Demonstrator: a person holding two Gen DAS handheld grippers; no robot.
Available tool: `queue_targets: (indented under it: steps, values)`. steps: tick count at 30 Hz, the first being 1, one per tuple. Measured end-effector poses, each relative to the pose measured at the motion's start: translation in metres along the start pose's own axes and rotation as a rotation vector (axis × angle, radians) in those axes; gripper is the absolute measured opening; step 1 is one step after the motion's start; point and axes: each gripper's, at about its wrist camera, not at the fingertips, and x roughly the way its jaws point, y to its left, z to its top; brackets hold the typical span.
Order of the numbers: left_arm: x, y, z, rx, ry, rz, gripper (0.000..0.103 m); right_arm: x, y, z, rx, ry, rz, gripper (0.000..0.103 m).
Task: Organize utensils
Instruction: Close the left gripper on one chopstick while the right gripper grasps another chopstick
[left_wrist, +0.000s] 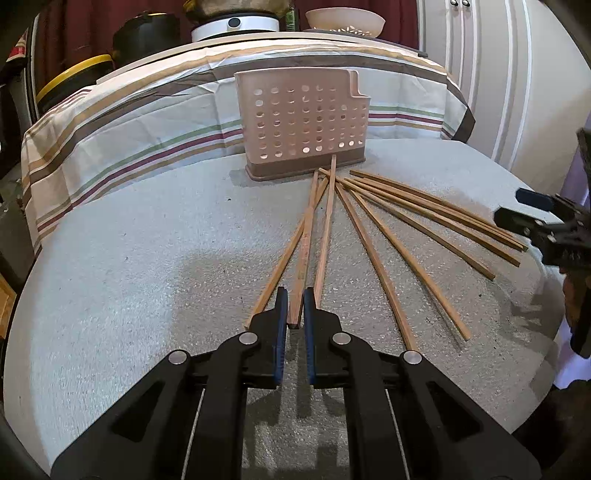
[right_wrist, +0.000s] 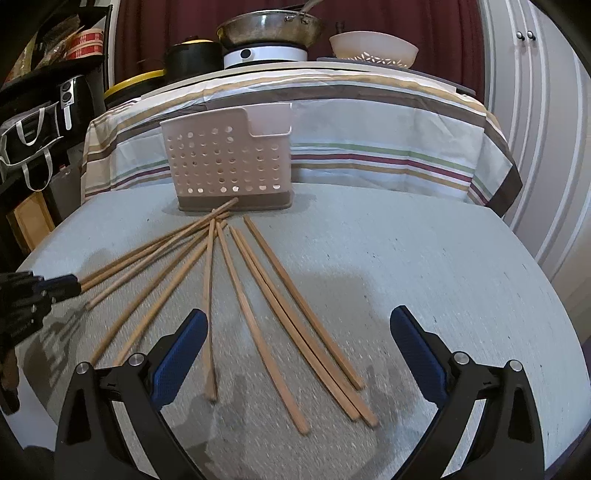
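Observation:
Several wooden chopsticks (left_wrist: 373, 243) fan out on the grey table, tips toward a beige perforated utensil holder (left_wrist: 303, 122) that stands upright at the back. My left gripper (left_wrist: 294, 299) is shut on the near end of one chopstick (left_wrist: 304, 243) in the middle of the fan. In the right wrist view the chopsticks (right_wrist: 258, 306) and the holder (right_wrist: 229, 162) show too. My right gripper (right_wrist: 299, 325) is open and empty, low above the near ends of the right-hand chopsticks. The left gripper (right_wrist: 70, 286) shows at that view's left edge.
A striped cloth (left_wrist: 129, 122) covers the raised surface behind the holder. On it stand a white cooker base (right_wrist: 266, 55) with a pan, a cream bowl (right_wrist: 373, 46) and a black pot (right_wrist: 192, 55). White cupboard doors (right_wrist: 535, 92) are on the right. The table's edge (right_wrist: 554, 295) curves round at right.

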Motion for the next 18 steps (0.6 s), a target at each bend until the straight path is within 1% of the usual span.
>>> queue_targets:
  steps: [1, 2, 3, 4, 5, 7, 10, 13, 15, 17, 18]
  values:
    - [0.0, 0.0, 0.0, -0.003, 0.002, 0.002, 0.009, -0.002, -0.001, -0.004, -0.003, -0.008, 0.001, 0.093]
    - [0.0, 0.0, 0.0, -0.005, 0.002, 0.007, 0.009, -0.003, -0.001, -0.006, -0.007, -0.011, 0.006, 0.082]
    - [0.0, -0.001, -0.001, -0.006, 0.003, 0.009, 0.009, -0.003, -0.001, -0.008, -0.012, -0.01, 0.014, 0.062]
    - [0.0, -0.001, -0.001, -0.007, 0.003, 0.011, 0.009, -0.002, -0.001, -0.011, -0.015, 0.004, 0.024, 0.054]
    - [-0.001, -0.001, -0.001, -0.007, 0.003, 0.012, 0.009, 0.001, -0.002, -0.013, -0.011, 0.019, 0.034, 0.05]
    - [-0.002, -0.002, 0.0, -0.006, 0.001, 0.016, 0.009, 0.004, -0.006, -0.018, 0.003, 0.039, 0.062, 0.049]
    - [-0.004, -0.003, 0.0, -0.003, -0.003, 0.019, 0.009, 0.001, -0.008, -0.028, -0.01, 0.044, 0.078, 0.045]
    - [-0.005, -0.005, 0.0, 0.0, -0.008, 0.026, 0.009, -0.002, -0.006, -0.036, -0.033, 0.044, 0.092, 0.039]
    - [-0.006, -0.006, 0.0, 0.0, -0.013, 0.025, 0.009, -0.004, -0.005, -0.041, -0.044, 0.043, 0.107, 0.031]
    - [-0.006, -0.006, 0.0, 0.0, -0.015, 0.024, 0.009, -0.002, -0.004, -0.044, -0.049, 0.05, 0.12, 0.027]
    - [-0.007, -0.007, 0.0, 0.0, -0.016, 0.025, 0.009, -0.001, -0.004, -0.045, -0.048, 0.053, 0.12, 0.026]
